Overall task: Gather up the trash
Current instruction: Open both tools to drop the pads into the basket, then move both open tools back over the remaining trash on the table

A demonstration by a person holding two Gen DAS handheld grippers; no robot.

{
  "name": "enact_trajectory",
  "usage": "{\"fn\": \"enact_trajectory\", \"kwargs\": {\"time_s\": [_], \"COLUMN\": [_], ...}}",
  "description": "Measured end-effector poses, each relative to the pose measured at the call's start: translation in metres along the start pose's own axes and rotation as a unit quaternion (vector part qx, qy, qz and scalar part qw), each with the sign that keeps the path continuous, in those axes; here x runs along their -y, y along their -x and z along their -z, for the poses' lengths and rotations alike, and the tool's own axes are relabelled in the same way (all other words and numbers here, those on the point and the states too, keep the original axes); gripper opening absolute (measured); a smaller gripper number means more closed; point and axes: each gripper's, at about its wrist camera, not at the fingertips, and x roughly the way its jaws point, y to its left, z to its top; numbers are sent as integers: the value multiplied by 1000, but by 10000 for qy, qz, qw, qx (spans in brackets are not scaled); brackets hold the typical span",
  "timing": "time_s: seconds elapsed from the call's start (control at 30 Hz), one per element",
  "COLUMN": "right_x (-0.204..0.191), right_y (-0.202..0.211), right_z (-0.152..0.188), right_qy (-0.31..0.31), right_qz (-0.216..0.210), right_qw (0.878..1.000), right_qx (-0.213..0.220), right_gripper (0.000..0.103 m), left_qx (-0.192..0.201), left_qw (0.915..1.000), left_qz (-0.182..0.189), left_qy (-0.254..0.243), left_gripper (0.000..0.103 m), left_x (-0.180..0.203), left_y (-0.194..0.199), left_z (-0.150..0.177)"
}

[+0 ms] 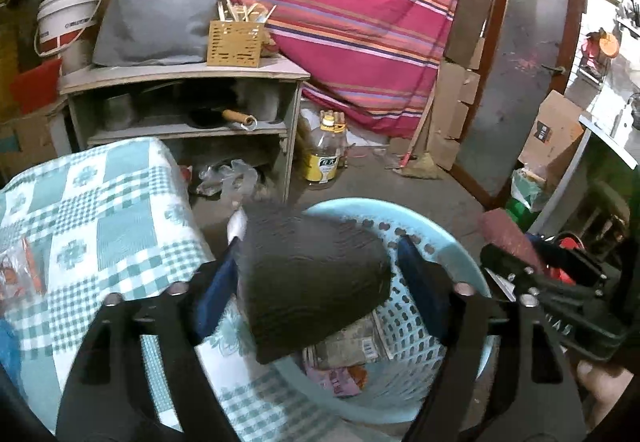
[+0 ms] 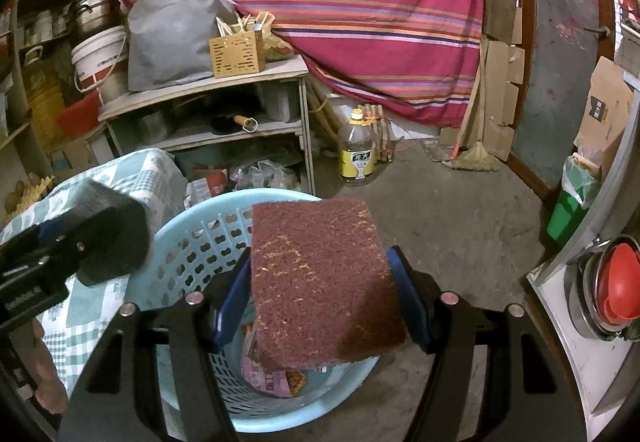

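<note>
My left gripper (image 1: 316, 274) is shut on a dark grey scouring pad (image 1: 312, 282) and holds it over the near-left rim of a light blue perforated basket (image 1: 416, 326). My right gripper (image 2: 320, 294) is shut on a reddish-brown scouring pad (image 2: 324, 282) and holds it above the same basket (image 2: 188, 254). The basket holds food wrappers (image 2: 276, 378), also seen in the left wrist view (image 1: 344, 378). The left gripper with its grey pad (image 2: 104, 218) shows at the left of the right wrist view. The right gripper with its red pad (image 1: 508, 238) shows at the right of the left wrist view.
A table with a teal checked cloth (image 1: 92, 226) stands left of the basket, with a packet (image 1: 20, 274) on it. Behind are a wooden shelf unit (image 2: 208, 94), an oil bottle (image 2: 358, 150), a broom (image 2: 476, 158), a striped cloth (image 2: 340, 2) and a green bin (image 2: 572, 198).
</note>
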Motion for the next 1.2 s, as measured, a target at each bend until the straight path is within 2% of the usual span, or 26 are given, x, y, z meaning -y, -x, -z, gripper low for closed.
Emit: {"fn": "enact_trajectory", "kwargs": {"time_s": [0.03,0.17,0.37,0.5,0.53,0.57,0.6,0.73,0.83,1.03,1.2], "right_x": [0,-3,-22,-43,-45,-49,-51,-64,-77,-142,-195], "right_y": [-1,-4,-6,-9,-10,-11,-12,-10,-7,-2,-3], "right_z": [0,-1,-3,-3,-3,-4,-4,-2,1,10,15], "right_qy": [25,102,208,316,335,330,312,254,219,493,752], "right_qz": [0,16,-25,21,67,146,213,306,163,-187,-445], "right_qw": [10000,9999,9997,9995,9994,9993,9993,9992,9996,9986,9961], "right_qx": [-6,-44,-88,-90,-88,-81,-59,-79,-75,-59,-84], "right_gripper": [65,65,66,66,72,84,87,88,88,88,89], "left_qx": [85,170,258,211,200,194,194,223,205,139,-28], "left_qw": [10000,9996,9950,9881,9862,9842,9815,9732,9662,9527,9483], "left_qz": [-47,-184,-900,-1401,-1498,-1594,-1717,-2117,-2385,-2725,-2784], "left_qy": [5,95,352,604,680,750,822,871,954,1339,1525], "left_gripper": [88,89,94,95,95,95,95,97,97,97,97], "left_x": [-1,-17,-75,-122,-134,-145,-158,-196,-224,-287,-321], "left_y": [4,19,65,97,104,110,118,145,159,184,186], "left_z": [-2,-7,4,22,26,29,32,46,53,70,79]}}
